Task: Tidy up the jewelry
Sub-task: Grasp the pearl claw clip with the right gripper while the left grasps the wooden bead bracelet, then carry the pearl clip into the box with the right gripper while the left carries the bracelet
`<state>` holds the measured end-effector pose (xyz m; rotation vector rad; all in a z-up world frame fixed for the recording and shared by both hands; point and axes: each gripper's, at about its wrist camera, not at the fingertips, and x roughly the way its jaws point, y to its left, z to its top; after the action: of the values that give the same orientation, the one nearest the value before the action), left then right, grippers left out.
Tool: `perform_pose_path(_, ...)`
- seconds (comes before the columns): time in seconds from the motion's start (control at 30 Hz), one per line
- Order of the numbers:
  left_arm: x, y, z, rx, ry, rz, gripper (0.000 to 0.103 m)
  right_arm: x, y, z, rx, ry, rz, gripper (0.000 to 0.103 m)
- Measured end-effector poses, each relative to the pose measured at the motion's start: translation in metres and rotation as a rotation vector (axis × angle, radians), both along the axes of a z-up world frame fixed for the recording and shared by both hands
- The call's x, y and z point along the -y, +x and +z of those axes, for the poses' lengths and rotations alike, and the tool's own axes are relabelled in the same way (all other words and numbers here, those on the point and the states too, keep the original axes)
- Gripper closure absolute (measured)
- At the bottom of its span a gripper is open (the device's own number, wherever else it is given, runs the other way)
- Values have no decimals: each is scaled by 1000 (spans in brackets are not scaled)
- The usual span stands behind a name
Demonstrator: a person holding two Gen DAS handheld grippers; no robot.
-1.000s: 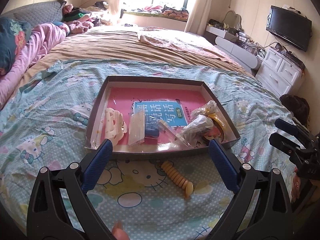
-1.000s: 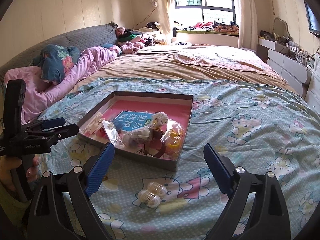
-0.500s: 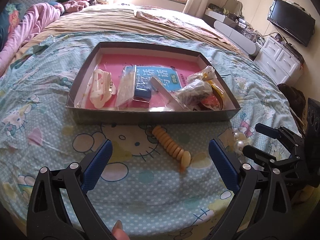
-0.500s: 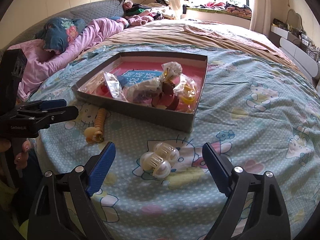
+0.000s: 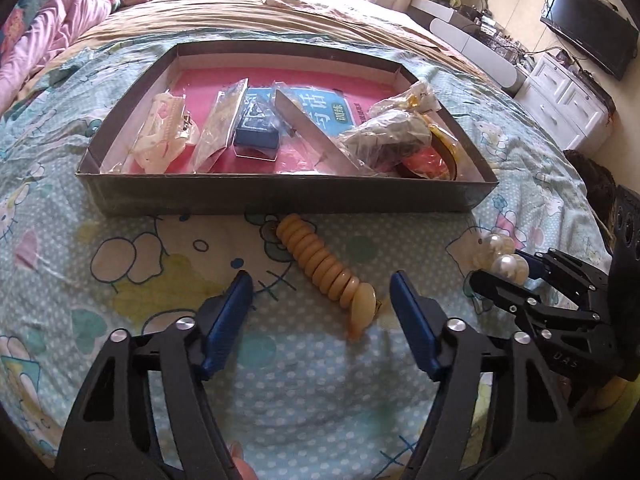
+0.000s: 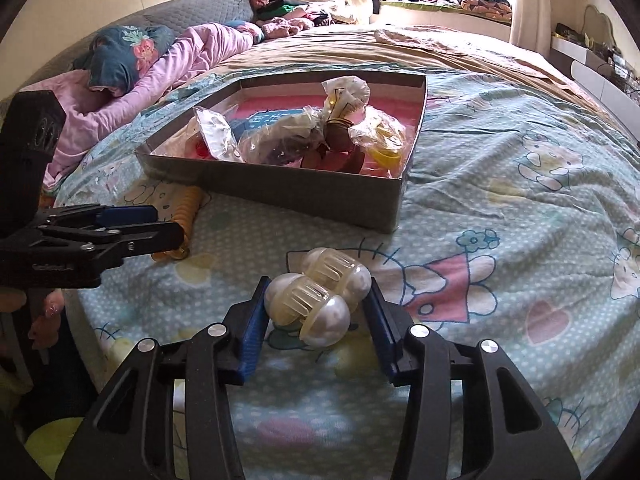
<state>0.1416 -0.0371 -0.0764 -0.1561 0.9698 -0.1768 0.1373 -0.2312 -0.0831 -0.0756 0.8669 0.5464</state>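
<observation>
An amber disc-bead bracelet [image 5: 320, 268] lies on the cartoon-print bedspread in front of a shallow grey box [image 5: 280, 196]. My left gripper [image 5: 322, 300] hangs low over the bracelet's near end. Its jaws are closing, the bracelet lies between the blue pads, and neither pad touches it. A pearl-and-clear hair clip [image 6: 308, 304] lies further right on the bedspread. My right gripper [image 6: 317, 284] is closing around it, and both pads meet its sides. The left wrist view shows the right gripper [image 5: 500, 270] around the clip [image 5: 502, 266]. The right wrist view shows the left gripper [image 6: 166, 222] over the bracelet [image 6: 188, 204].
The box [image 6: 320, 196] holds bagged jewelry [image 5: 384, 140], a white claw clip [image 5: 164, 128], a small blue case [image 5: 256, 136] and a blue-and-pink booklet. Pink bedding and a floral pillow [image 6: 124, 56] lie at the left. White drawers [image 5: 568, 108] and a TV stand at the right.
Both grippers have come down close to the bedspread and their jaws have narrowed. The right one now flanks the pearl clip, the left one the amber bracelet.
</observation>
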Motion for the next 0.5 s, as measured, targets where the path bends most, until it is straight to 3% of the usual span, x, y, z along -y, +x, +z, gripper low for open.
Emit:
perform_pose_path(0.23, 19, 4, -7, 21, 110, -43, 75, 12, 1, 6, 3, 22, -35, 58)
perform_pose_path(0.37, 14, -2, -4, 24, 97, -53, 87, 16, -1, 14, 16, 39, -39, 58)
perform_pose_path(0.5, 4, -11, 3, 28, 46, -45, 87, 15, -4, 23, 29, 53, -33, 58)
